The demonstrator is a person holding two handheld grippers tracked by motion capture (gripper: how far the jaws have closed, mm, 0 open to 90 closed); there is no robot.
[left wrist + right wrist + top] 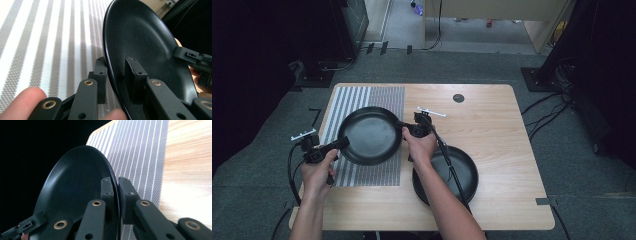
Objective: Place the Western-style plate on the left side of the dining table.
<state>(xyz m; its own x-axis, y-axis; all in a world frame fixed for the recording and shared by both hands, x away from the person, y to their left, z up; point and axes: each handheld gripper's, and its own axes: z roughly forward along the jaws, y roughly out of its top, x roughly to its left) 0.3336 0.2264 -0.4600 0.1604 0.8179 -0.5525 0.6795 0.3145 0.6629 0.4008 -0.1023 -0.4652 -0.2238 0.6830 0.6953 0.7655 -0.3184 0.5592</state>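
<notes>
A black plate (370, 135) hangs over the striped placemat (362, 100), held between both hands. My left gripper (343, 143) is shut on the plate's left rim, my right gripper (402, 128) on its right rim. In the left gripper view the plate (140, 40) stands on edge, its rim clamped between the two pads (135, 72), and the other gripper (192, 58) grips the far rim. Seen from the right gripper, the plate (75, 185) has its rim pinched between the fingers (125, 195) above the placemat (140, 150).
A second black plate (464, 172) lies on the wooden table (502, 125), partly under the right forearm. A small dark round disc (458, 98) sits near the table's far edge. Cables trail from both grippers, and dark stands and cables surround the table.
</notes>
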